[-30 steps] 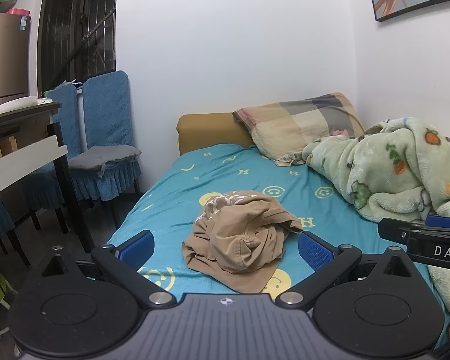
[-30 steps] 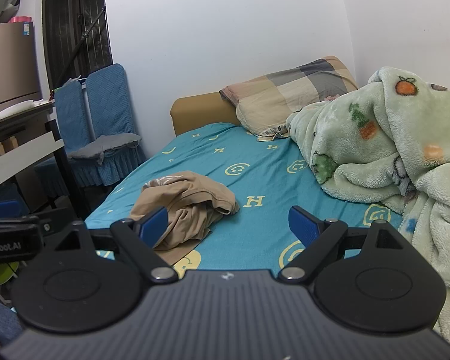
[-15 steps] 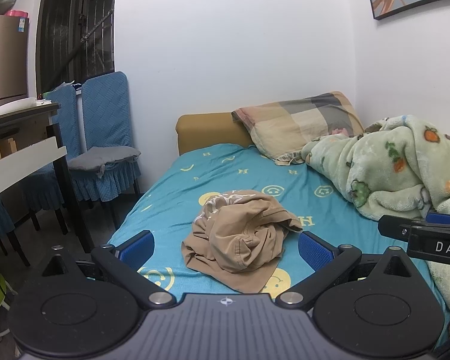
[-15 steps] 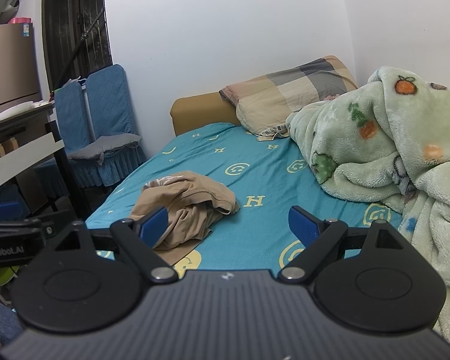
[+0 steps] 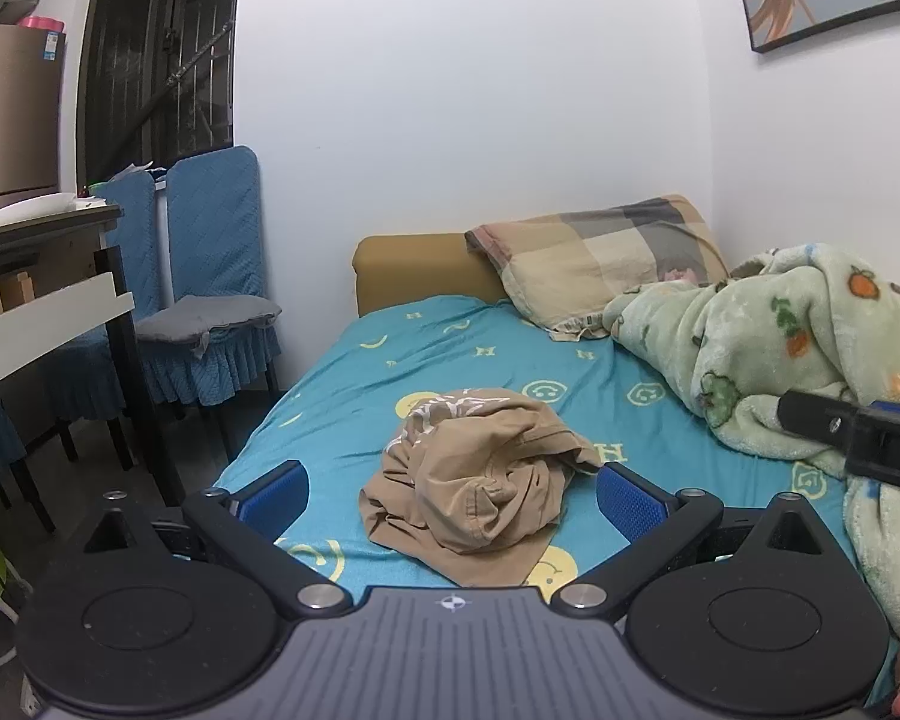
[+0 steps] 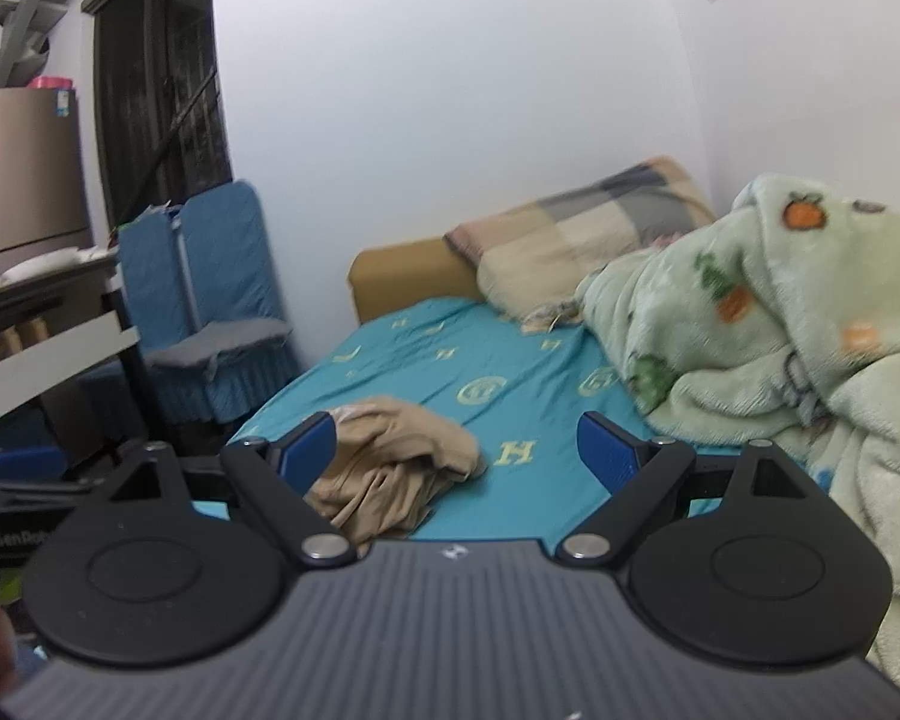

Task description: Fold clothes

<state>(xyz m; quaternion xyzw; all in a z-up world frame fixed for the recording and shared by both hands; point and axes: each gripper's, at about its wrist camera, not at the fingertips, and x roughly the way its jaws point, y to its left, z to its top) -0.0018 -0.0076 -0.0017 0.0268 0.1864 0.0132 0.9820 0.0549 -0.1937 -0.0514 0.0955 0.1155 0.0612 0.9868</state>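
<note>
Clearly nothing is gripped yet: the left gripper point(image 5: 453, 489) and right gripper point(image 6: 456, 447) both stand wide apart and empty, aimed at the crumpled garment point(image 5: 480, 489) lying on the bed point(image 5: 360, 384), probably to take its edges.

A tan crumpled garment point(image 5: 480, 480) is seen on a teal bedsheet point(image 5: 450, 354) printed with yellow smileys and letters. A pale green blanket point(image 5: 798, 348) is dotted with orange fruit; the pillow point(image 5: 600, 264) is checked beige and grey. Blue covers are worn by the chairs point(image 5: 210, 276).
</note>
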